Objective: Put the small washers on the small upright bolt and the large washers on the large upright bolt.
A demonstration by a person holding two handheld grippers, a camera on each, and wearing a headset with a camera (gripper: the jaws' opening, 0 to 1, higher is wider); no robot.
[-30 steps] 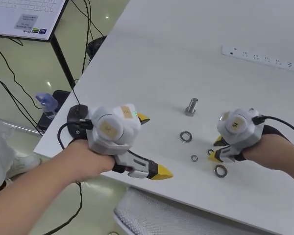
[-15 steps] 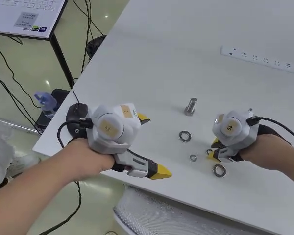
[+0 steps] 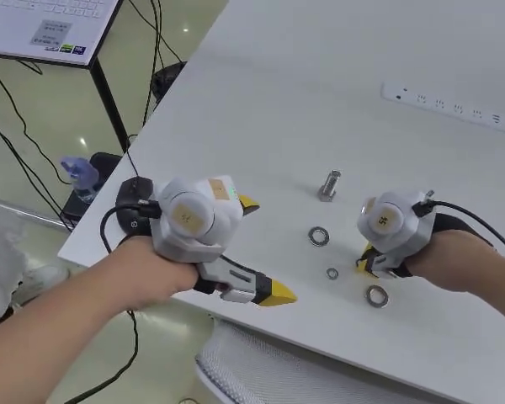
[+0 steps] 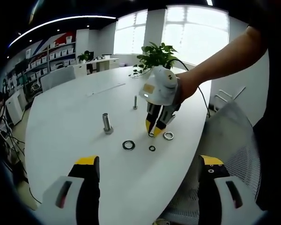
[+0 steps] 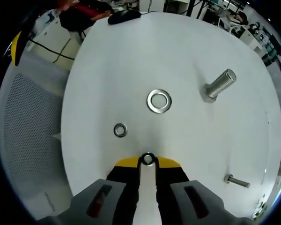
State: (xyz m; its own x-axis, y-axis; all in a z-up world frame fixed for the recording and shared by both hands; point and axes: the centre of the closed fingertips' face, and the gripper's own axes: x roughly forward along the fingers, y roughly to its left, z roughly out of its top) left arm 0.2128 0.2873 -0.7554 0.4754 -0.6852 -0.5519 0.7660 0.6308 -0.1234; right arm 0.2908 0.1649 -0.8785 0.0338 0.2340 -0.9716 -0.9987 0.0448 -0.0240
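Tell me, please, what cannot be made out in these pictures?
- Head view: the housing of the right gripper mostly hides its fingers' grip.
- Right gripper view: small washer at the fingertips, clamped or just touched, unclear.
- Left gripper view: small bolt too small to check for washers.
- Head view: laptop cut off by the top edge.

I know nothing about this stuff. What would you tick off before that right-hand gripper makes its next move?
1. Right gripper, jaws closed on a small washer: ok.
2. That small washer lifted off the table: cannot tell.
3. Small bolt upright and bare: ok.
4. Left gripper open, empty, off to the side: ok.
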